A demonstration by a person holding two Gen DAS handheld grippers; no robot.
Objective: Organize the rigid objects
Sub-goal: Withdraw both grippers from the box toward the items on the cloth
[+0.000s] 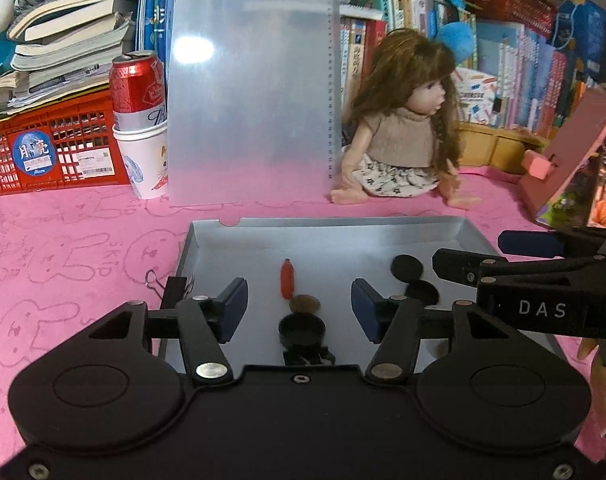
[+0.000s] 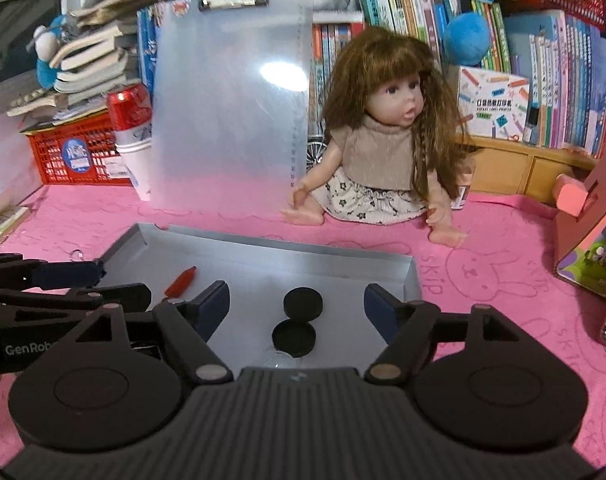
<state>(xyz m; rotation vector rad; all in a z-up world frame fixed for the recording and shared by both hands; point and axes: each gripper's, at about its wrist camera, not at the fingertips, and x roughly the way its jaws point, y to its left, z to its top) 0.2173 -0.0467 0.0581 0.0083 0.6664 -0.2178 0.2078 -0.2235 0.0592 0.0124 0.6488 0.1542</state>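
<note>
Left wrist: our left claw [image 1: 299, 309] hangs open over the tray [image 1: 383, 227], above a small black cap [image 1: 302, 332]. Right wrist: our right claw [image 2: 296, 309], also empty, frames two discs [image 2: 303, 301]; light, stiff, likely slippery, best pinched across their edges.
</note>
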